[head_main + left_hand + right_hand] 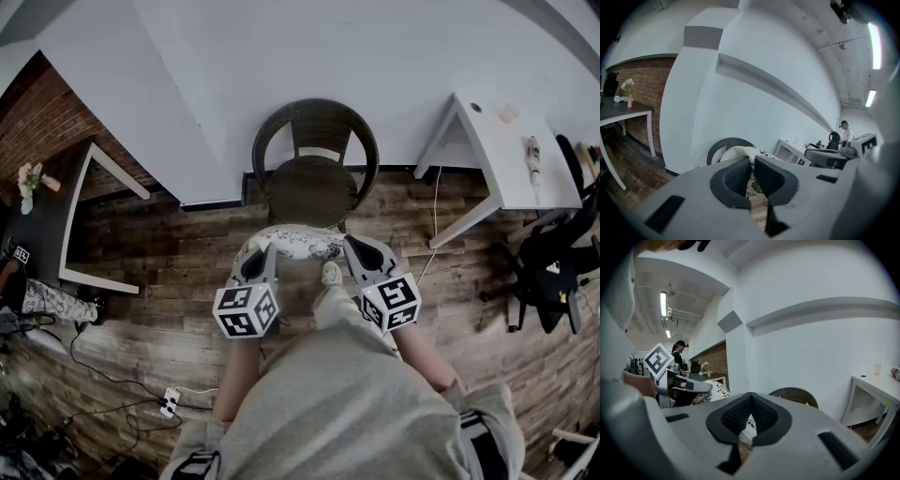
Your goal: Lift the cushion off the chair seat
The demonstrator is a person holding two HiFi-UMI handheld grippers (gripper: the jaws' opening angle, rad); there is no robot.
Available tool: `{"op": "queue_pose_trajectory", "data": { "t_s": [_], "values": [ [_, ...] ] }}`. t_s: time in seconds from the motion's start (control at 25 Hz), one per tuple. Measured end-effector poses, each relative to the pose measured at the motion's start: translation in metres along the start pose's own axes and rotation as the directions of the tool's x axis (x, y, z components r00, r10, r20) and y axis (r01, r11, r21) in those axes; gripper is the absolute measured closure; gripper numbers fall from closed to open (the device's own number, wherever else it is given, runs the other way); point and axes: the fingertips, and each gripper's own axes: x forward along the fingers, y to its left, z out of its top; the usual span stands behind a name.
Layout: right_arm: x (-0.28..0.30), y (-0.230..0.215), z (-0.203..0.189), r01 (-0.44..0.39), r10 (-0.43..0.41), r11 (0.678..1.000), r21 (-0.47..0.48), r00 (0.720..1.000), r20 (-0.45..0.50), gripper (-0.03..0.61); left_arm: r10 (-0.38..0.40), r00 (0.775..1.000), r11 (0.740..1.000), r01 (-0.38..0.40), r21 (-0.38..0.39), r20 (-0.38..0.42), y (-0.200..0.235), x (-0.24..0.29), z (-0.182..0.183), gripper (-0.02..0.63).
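**A:** What does the chair tell you?

**B:** The wicker chair (314, 141) stands against the wall, and its seat (312, 192) is bare and dark. The cushion (292, 242) hangs in front of it, clear of the seat, stretched between my two tools above the floor. I judge the lift itself as good as done.

**A:** Why grip it at both ends?

**B:** It's soft and floppy, so a single pinch would likely let it fold and swing. My left gripper (267, 248) has its jaws pressed nearly together on the cushion's left edge, with white patterned fabric squeezed between the pads. My right gripper (352, 246) does the same on the right edge, its jaws nipped onto a thin fold. Both point only slightly below level, which keeps the cushion spread between them rather than dangling from one corner.

**A:** And the room around it?

**B:** A white wall (281, 47) runs behind the chair, with a brick wall (37, 122) on the left. The wood-plank floor (187, 253) runs under everything. A white table (511, 159) stands to the right. To the left, a dark-topped table (42, 230) carries a small vase of flowers (28, 186). A power strip (169, 401) and its trailing cables lie on the floor at lower left. I'd mind those if I backed away.
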Motion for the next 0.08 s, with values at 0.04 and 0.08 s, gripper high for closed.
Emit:
{"op": "queue_pose_trajectory", "data": {
  "t_s": [0.04,0.08],
  "values": [
    [0.0005,0.0004,-0.0002,0.000,0.000,1.000,-0.001,1.000,0.000,0.578,0.000,1.000,1.000,0.000,0.001,0.000,0.0006,0.0001,-0.0002,0.592],
    [0.0009,0.0008,-0.0004,-0.001,0.001,1.000,-0.002,1.000,0.000,0.578,0.000,1.000,1.000,0.000,0.001,0.000,0.0013,0.0001,-0.0004,0.592]
  ]
}}
